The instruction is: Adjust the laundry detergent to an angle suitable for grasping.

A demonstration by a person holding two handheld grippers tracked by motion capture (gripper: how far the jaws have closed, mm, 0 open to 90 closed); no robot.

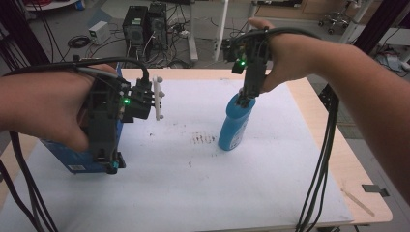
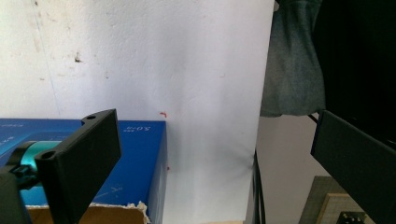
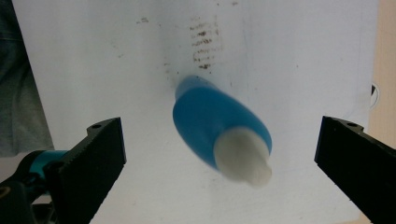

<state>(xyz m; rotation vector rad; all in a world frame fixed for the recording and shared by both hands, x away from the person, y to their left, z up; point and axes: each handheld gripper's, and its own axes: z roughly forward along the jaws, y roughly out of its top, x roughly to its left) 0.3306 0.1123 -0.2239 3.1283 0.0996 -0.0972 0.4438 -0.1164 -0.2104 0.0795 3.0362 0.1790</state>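
Progress: I am judging the pickup as not yet done. The bottle (image 1: 235, 123) is standing at frame centre on the white sheet (image 1: 193, 183), leaning slightly, ungripped.

Right gripper (image 3: 219, 154): I am holding it directly above the white cap (image 3: 243, 156), jaws spread wide, 1 on each side, touching nothing.

Left gripper (image 2: 210, 154): I am holding it at left-centre over the blue box (image 2: 135, 158), jaws open, empty.

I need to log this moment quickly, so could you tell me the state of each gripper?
Left gripper: open, holding nothing, above the blue box.
Right gripper: open, jaws either side of the blue bottle, not gripping it.
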